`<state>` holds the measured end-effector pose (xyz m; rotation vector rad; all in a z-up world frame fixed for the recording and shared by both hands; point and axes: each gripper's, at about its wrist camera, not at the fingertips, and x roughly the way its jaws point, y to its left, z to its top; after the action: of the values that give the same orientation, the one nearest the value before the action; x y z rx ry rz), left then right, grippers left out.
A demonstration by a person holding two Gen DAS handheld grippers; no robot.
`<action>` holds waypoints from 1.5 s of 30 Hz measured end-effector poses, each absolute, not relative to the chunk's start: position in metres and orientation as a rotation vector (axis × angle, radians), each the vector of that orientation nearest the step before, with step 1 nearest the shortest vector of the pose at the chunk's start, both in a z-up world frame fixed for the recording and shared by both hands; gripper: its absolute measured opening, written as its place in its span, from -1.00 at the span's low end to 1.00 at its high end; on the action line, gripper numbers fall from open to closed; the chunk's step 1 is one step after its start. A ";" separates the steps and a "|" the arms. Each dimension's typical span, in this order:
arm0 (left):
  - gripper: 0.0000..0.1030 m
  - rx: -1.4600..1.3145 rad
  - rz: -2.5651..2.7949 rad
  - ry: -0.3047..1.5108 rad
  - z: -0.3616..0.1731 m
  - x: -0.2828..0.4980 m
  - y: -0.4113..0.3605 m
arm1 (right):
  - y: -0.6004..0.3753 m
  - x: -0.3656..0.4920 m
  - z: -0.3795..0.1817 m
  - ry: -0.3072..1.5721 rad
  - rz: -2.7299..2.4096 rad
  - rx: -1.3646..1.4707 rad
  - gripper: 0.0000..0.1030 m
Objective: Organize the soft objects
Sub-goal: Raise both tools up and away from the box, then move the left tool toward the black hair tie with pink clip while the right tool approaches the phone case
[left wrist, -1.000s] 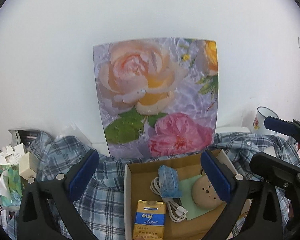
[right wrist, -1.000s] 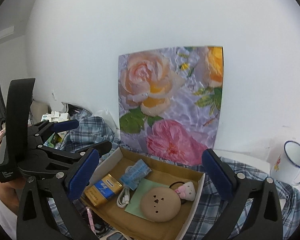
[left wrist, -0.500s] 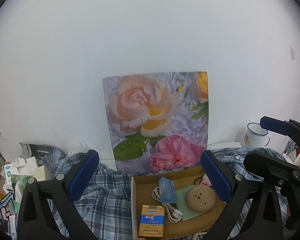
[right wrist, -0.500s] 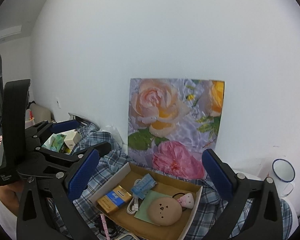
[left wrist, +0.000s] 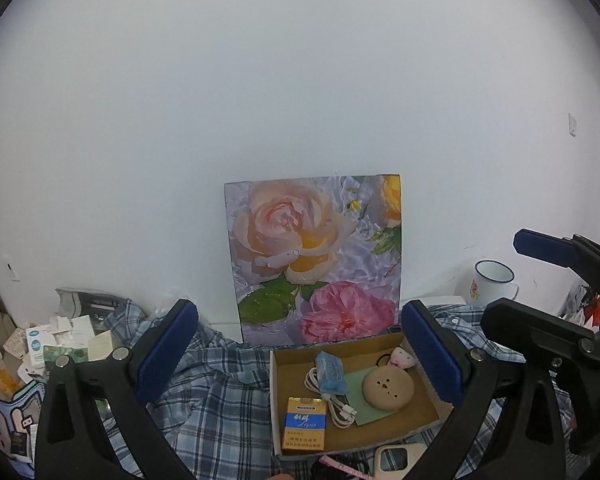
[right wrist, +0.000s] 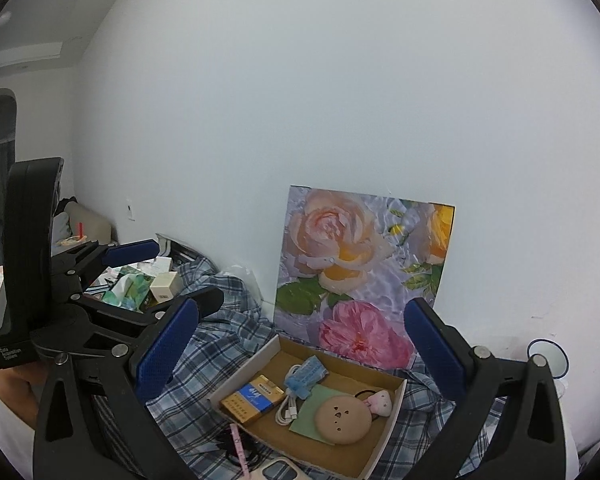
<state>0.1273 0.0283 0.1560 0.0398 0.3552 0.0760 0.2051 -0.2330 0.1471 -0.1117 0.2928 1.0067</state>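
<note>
The left gripper [left wrist: 300, 354] has its blue fingers [left wrist: 166, 350] spread wide with nothing between them; the right gripper [right wrist: 300, 354] is spread wide too and holds nothing; both hang above a shallow brown cardboard box [left wrist: 278, 400] that sits on a rumpled blue checked shirt [left wrist: 216, 396]; inside the box lie a round tan plush cushion with a little face [left wrist: 388, 389], a folded blue face mask [left wrist: 332, 372], a white cable [left wrist: 334, 402] and a yellow and blue pack [left wrist: 304, 424]; a big rose picture [left wrist: 316, 256] leans on the white wall behind.

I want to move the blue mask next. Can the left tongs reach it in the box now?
Probably yes. The left tongs are open and empty, and the blue mask lies uncovered on top in the open box.
</note>
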 end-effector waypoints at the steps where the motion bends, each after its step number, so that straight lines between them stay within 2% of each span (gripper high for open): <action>1: 1.00 0.039 0.075 0.354 0.157 0.125 0.029 | -0.234 0.203 0.148 0.290 1.008 -0.112 0.99; 21: 1.00 0.067 0.080 0.327 0.169 0.058 0.018 | -0.262 0.156 0.158 0.260 1.026 -0.103 0.99; 45: 1.00 0.068 0.077 0.427 0.121 0.036 0.018 | -0.266 0.129 0.111 0.371 1.039 -0.111 0.99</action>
<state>0.0359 0.0179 0.1210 0.0684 0.4270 0.0772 0.1292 -0.2655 0.1105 -0.1108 0.3707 1.0386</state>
